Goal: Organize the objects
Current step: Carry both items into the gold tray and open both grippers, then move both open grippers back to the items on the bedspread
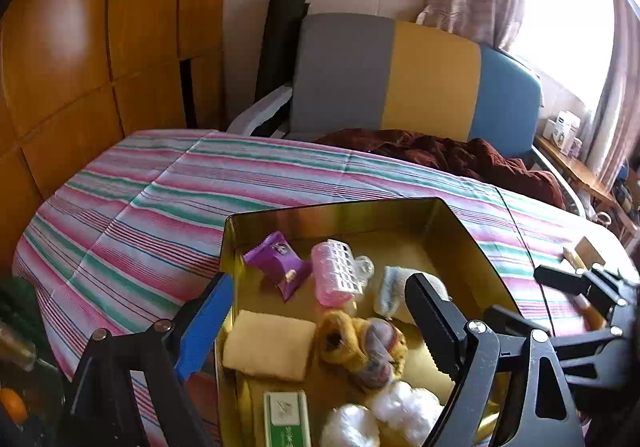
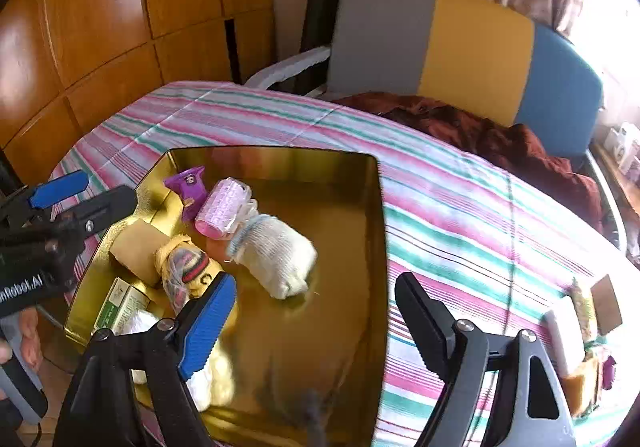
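Left gripper [image 1: 320, 319]: black frame with one blue ribbed pad and one black pad, jaws spread wide, nothing between the pads — it hangs over the near left part of the tin, angled downward.
Right gripper [image 2: 316, 323]: same build, jaws also wide and empty, poised over the bare right half of the tin floor.
Tin: shallow gold-coloured metal tin [image 1: 328, 217] with cut corners, lying on the pink, green and white striped cloth [image 1: 132, 207] that covers the table.
Inside the tin: purple foil snack packet [image 1: 280, 263], pink hair roller with a white plastic cage [image 1: 338, 275], rolled white sock with a blue cuff [image 2: 276, 255], folded pale yellow cloth [image 1: 268, 345], bundle of yellow and grey knitted socks [image 1: 364, 343], green and white small carton [image 1: 286, 419], white cotton balls [image 1: 384, 415] — all crowded to the left side, some touching.
Left outside: small pile at the right edge of the cloth [image 2: 580, 331] — a white bar, a printed wrapper and a brown card, as far as the blur allows.
Step in hand: judged as the pause between placements; both tools are empty above the tin, most things already gathered in.
Next move: likely the right gripper swings to the pile at the cloth's right edge, lowers its open jaws astride one piece, closes, then carries it to the free right half of the tin.
Care needed: those pieces lie flat and close together, so picking one alone calls for a low, narrow approach.
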`<move>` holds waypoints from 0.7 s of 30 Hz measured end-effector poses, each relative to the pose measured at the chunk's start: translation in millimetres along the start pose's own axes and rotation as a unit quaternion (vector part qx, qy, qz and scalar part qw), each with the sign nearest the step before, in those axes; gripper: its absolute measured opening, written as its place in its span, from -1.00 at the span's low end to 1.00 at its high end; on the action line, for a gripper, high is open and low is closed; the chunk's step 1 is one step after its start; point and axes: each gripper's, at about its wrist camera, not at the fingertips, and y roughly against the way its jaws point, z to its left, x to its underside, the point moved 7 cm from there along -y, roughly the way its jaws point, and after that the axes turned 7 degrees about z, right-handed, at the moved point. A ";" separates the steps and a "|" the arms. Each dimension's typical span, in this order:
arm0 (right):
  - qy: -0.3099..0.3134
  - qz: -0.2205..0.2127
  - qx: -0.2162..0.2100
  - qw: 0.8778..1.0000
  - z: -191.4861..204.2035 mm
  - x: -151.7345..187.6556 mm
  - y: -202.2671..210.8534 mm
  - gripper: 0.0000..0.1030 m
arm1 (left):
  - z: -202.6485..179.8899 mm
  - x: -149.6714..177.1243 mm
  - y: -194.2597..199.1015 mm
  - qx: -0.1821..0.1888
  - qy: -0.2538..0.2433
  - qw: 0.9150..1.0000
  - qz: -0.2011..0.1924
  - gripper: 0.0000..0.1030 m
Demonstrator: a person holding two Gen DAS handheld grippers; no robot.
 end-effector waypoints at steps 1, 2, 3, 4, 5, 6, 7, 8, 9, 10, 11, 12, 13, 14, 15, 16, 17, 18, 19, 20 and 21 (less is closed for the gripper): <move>-0.002 -0.005 0.004 1.000 -3.0 2.0 4.2 0.65 | -3.3 1.9 2.5 0.001 -0.003 1.000 -0.001 0.72; -0.005 -0.009 0.008 1.000 -6.0 3.9 8.2 0.66 | -6.0 3.5 4.5 0.002 -0.005 1.000 -0.003 0.72; -0.007 -0.014 0.011 1.000 -8.7 5.3 12.0 0.67 | -8.8 5.0 5.9 0.002 -0.007 1.000 -0.004 0.72; -0.009 -0.017 0.013 1.000 -10.5 6.7 14.7 0.68 | -11.5 6.7 7.4 0.003 -0.011 1.000 -0.004 0.72; -0.012 -0.020 0.016 1.000 -13.7 8.2 17.7 0.68 | -14.2 8.2 9.1 0.002 -0.016 1.000 -0.006 0.72; -0.016 -0.024 0.018 0.999 -16.8 9.5 20.4 0.68 | -16.9 8.8 9.6 0.003 -0.018 1.000 -0.006 0.72; -0.019 -0.027 0.019 0.999 -19.2 11.3 22.7 0.68 | -19.9 10.4 11.2 0.003 -0.022 1.000 -0.007 0.72; -0.022 -0.030 0.021 0.999 -21.7 12.3 24.7 0.69 | -23.1 12.1 12.9 0.004 -0.025 1.000 -0.007 0.72; -0.025 -0.032 0.024 0.999 -24.6 13.4 26.6 0.71 | -26.2 13.8 14.1 0.004 -0.029 1.000 -0.007 0.72; -0.029 -0.036 0.027 0.999 -28.4 14.5 28.8 0.71 | -28.8 15.2 15.0 0.005 -0.032 0.999 -0.007 0.73; -0.031 -0.038 0.028 0.998 -31.0 14.9 29.7 0.71 | -31.0 16.6 15.6 0.007 -0.034 0.999 -0.007 0.75; -0.034 -0.039 0.029 0.998 -34.4 16.2 31.1 0.71 | -34.5 18.4 17.2 0.008 -0.037 0.999 -0.007 0.76; -0.037 -0.039 0.032 0.998 -38.3 17.2 32.0 0.71 | -37.1 19.1 18.2 0.010 -0.039 0.999 -0.007 0.78; -0.040 -0.040 0.034 0.998 -42.0 18.3 33.0 0.71 | -39.7 19.7 19.6 0.012 -0.041 0.999 -0.008 0.78; -0.044 -0.040 0.037 0.998 -46.5 19.8 33.8 0.71 | -42.5 20.1 20.9 0.013 -0.044 0.999 -0.008 0.78; -0.047 -0.040 0.039 0.997 -49.4 21.0 34.0 0.71 | -44.7 20.3 21.9 0.014 -0.047 0.999 -0.009 0.78; -0.050 -0.040 0.042 0.997 -54.0 22.7 35.0 0.71 | -47.6 20.0 23.1 0.015 -0.050 0.999 -0.010 0.78; -0.054 -0.039 0.044 0.997 -58.7 24.4 35.5 0.71 | -50.6 19.7 24.0 0.015 -0.054 0.998 -0.011 0.78; -0.059 -0.038 0.047 0.996 -65.5 26.9 36.2 0.71 | -52.7 19.4 24.1 0.016 -0.056 0.998 -0.011 0.78; -0.063 -0.037 0.050 0.996 -71.1 29.1 36.7 0.71 | -55.1 19.1 24.1 0.018 -0.059 0.998 -0.011 0.78; -0.070 -0.035 0.053 0.995 -79.3 31.6 37.1 0.71 | -57.6 19.2 23.8 0.020 -0.062 0.998 -0.010 0.78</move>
